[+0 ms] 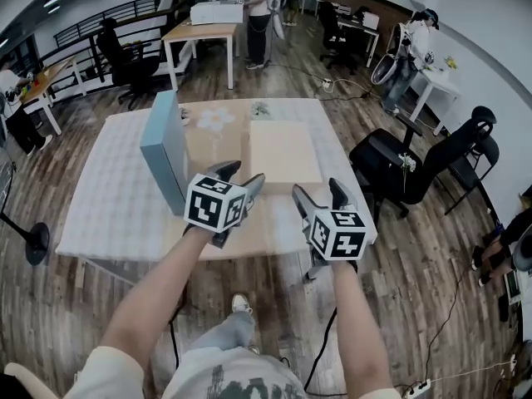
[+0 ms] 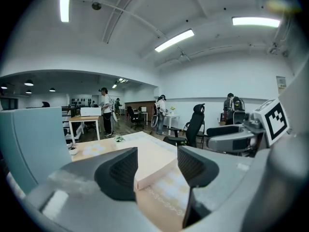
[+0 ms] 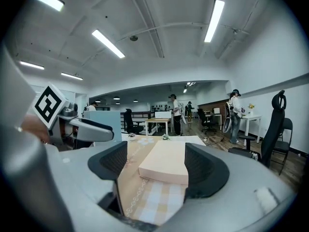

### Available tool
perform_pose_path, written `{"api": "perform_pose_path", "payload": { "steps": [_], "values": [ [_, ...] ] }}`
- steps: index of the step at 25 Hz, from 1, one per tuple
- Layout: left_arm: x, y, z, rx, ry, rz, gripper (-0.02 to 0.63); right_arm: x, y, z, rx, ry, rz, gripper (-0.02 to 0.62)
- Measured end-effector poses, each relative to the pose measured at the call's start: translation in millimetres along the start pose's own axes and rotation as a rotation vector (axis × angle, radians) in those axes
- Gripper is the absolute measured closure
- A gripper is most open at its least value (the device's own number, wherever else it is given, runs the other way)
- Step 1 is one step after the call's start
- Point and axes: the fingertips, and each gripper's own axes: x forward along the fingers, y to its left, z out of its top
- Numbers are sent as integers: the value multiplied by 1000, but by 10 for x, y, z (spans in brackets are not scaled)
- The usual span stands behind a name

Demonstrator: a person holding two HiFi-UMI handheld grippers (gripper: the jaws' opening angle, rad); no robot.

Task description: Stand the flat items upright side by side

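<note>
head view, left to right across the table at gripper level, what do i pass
blue box standing upright → left gripper → beige box lying flat → right gripper → black office chair beside the table

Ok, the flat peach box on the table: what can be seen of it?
The peach box is a plain squarish slab with crisp edges, matte like cardboard, unmarked. It lies flat on the tan patterned runner, not yet upright, right of the standing blue box and apart from it. The left tongs and right tongs, both open, are short of it, not touching.
</note>
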Motion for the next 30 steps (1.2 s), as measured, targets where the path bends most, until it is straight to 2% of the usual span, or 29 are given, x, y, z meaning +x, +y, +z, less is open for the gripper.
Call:
{"api": "perform_pose_path", "payload": {
  "steps": [6,12,18,25,30],
  "values": [
    [534,273,80,-23,14,5,330,381,-356,-75,-3,56,10,221],
    [1206,779,50,-79,48,22,330,1054,-716,-155,1,126,36,221],
    [1863,1352,-101,-182,108,38,328,1862,-975,-316,21,232,108,221],
    [2407,1782,-403,-301,194,30,327,2632,-1275,-605,86,361,161,221],
    [2650,2004,-557,-413,185,24,327,3013,-1526,-831,149,448,162,213]
  ]
}}
